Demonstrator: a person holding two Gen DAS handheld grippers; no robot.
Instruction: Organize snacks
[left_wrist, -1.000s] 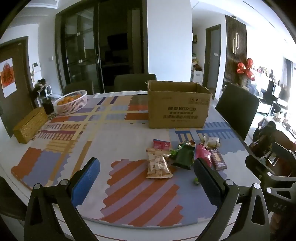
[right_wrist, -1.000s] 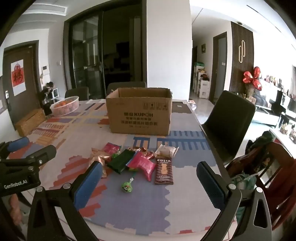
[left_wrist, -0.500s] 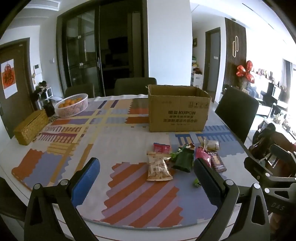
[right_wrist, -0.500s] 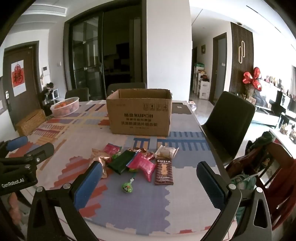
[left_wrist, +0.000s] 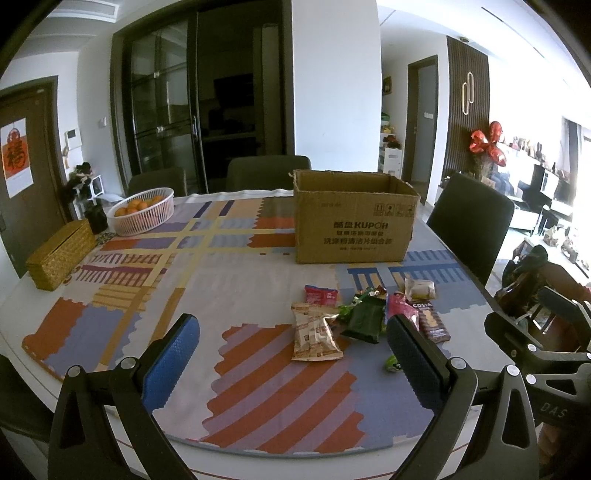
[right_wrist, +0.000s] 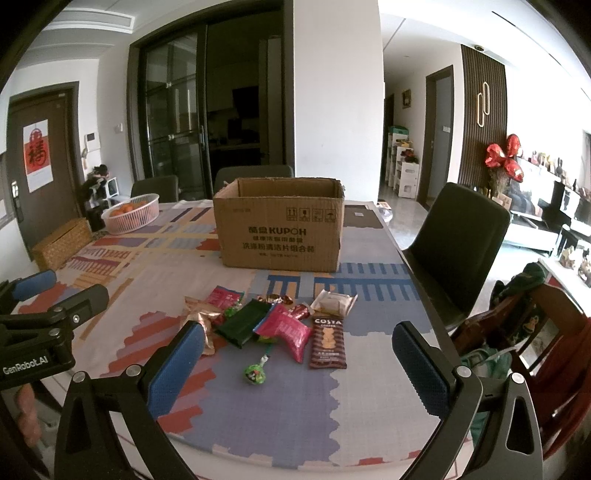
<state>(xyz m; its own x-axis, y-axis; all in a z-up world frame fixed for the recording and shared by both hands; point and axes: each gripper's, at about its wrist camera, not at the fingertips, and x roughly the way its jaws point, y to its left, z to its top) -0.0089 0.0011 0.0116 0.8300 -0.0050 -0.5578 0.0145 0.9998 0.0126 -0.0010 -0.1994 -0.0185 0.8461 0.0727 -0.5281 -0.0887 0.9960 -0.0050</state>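
Both grippers hover with jaws spread wide and empty. We take the brown open-topped cardboard box (right_wrist: 280, 225) as landmark: the loose heap of snack packets (right_wrist: 273, 325) lies on the desk (right_wrist: 369, 406) in front of it, towards us. The right gripper (right_wrist: 295, 365) faces the heap squarely, so we judge it nearer than the left gripper (left_wrist: 291, 354). The brown Costa biscuit packet (right_wrist: 328, 343) points its long axis at the box.

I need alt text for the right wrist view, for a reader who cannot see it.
Open right gripper above a patterned table with loose snack packets and a green lollipop. Behind them stands an open cardboard box. The left gripper shows at the left edge.
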